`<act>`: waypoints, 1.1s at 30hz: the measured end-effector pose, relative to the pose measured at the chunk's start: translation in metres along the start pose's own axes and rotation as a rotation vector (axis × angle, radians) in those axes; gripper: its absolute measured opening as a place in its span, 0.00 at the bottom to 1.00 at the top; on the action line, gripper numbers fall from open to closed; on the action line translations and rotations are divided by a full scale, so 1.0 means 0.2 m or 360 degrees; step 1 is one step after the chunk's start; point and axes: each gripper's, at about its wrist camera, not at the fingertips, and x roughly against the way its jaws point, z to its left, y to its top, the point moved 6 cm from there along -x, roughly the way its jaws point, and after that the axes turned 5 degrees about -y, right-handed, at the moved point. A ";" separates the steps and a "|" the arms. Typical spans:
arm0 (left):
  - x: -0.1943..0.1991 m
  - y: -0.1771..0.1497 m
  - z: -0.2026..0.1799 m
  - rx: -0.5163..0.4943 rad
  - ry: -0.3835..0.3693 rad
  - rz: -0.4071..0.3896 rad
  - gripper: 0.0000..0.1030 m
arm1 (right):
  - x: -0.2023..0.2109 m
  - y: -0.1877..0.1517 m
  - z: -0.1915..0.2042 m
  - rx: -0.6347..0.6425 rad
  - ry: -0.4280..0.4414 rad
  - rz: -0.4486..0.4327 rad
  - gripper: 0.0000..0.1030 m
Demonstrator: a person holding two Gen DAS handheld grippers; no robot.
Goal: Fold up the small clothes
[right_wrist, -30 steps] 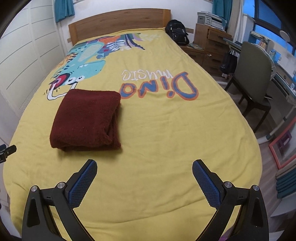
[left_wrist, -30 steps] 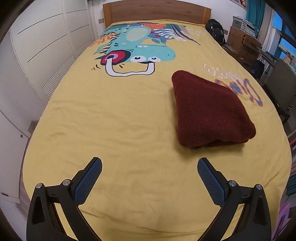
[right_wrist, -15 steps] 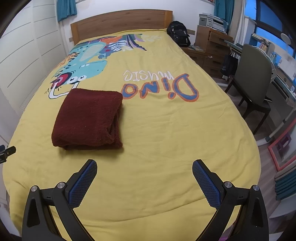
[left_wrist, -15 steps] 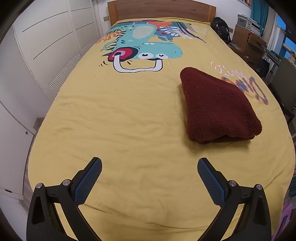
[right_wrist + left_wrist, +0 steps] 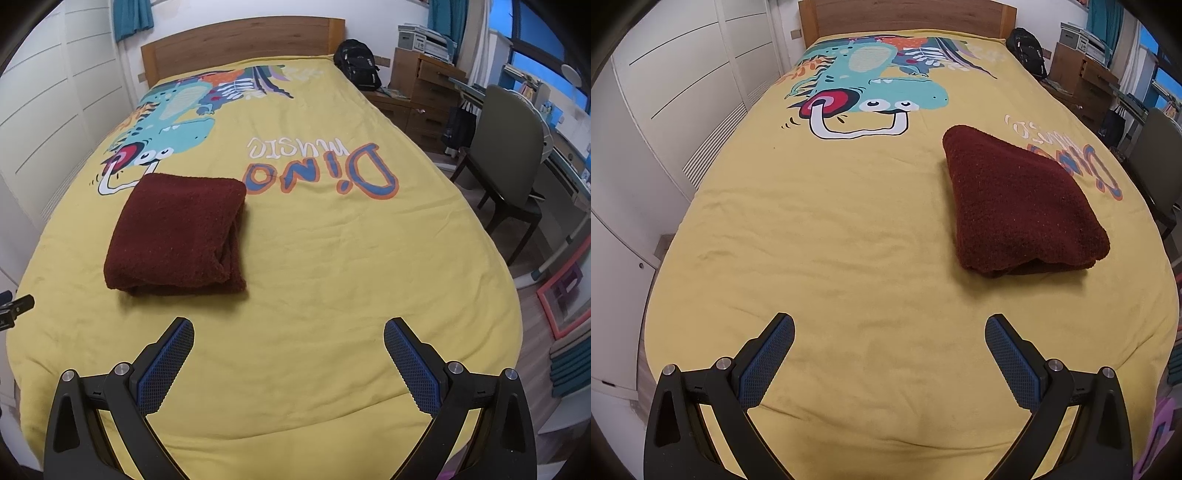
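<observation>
A dark red fleece garment [image 5: 1015, 206] lies folded into a thick rectangle on the yellow dinosaur bedspread [image 5: 831, 229]. In the right wrist view it [image 5: 177, 232] lies left of centre, with its folded layers showing along its right side. My left gripper [image 5: 889, 332] is open and empty, held above the near part of the bed, to the left of and nearer than the garment. My right gripper [image 5: 289, 334] is open and empty, to the right of and nearer than the garment. Neither gripper touches it.
White wardrobe doors [image 5: 665, 110] run along the bed's left side. A wooden headboard [image 5: 240, 40] stands at the far end. A grey chair [image 5: 513, 155], a desk, drawers and a black backpack [image 5: 356, 64] stand to the right. A part of the left gripper [image 5: 14, 306] shows at the left edge.
Both views shifted slightly over the bed; the garment's place in each frame changed a little. Both grippers stayed open and the garment did not move on the bedspread.
</observation>
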 end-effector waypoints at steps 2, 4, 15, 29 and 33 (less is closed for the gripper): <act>0.00 0.00 0.00 0.0001 0.0005 -0.0001 0.99 | 0.00 0.00 0.00 -0.0003 -0.0002 0.0000 1.00; 0.00 0.00 0.00 0.0003 0.0008 0.0000 0.99 | 0.00 0.00 0.00 0.0003 -0.0003 0.0001 1.00; 0.01 -0.01 0.00 0.0004 0.0007 -0.0002 0.99 | -0.01 -0.01 0.00 0.0014 -0.0008 0.0011 1.00; 0.01 0.00 0.00 0.0002 -0.0001 -0.0004 0.99 | 0.00 0.01 0.00 0.0024 -0.0024 -0.0001 1.00; 0.01 0.00 -0.01 0.0001 0.0007 -0.0005 0.99 | 0.00 0.01 0.01 0.0026 -0.0017 0.0000 1.00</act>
